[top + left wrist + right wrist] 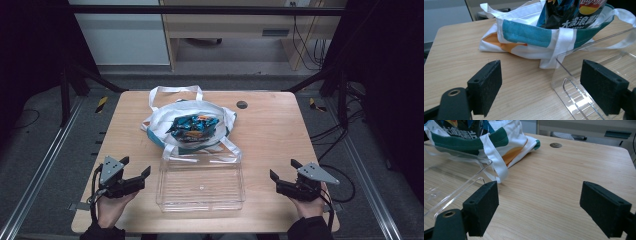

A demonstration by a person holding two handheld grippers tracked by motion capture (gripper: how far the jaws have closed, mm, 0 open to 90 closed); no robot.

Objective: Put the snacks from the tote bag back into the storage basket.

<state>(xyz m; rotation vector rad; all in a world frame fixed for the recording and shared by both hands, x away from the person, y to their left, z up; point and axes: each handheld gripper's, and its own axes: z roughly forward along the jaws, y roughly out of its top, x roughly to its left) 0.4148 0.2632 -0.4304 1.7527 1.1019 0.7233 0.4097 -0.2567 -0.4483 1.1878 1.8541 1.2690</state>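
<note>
A white tote bag (190,125) with teal trim lies at the table's middle, blue snack packets (194,126) showing in its mouth. In front of it stands an empty clear plastic bin (201,182). My left gripper (135,167) rests near the front left, open, jaws wide with nothing between them; in the left gripper view (541,91) the bag (524,37) and the bin's corner (574,82) lie ahead. My right gripper (283,169) sits at the front right, open and empty (540,207), with the bag (499,142) and the bin (454,180) to its left.
The wooden table (270,130) has a dark round hole (242,104) behind the bag. One bag strap drapes over the bin's back rim (220,150). Dark frame posts flank the table, and cables lie on the floor at the right.
</note>
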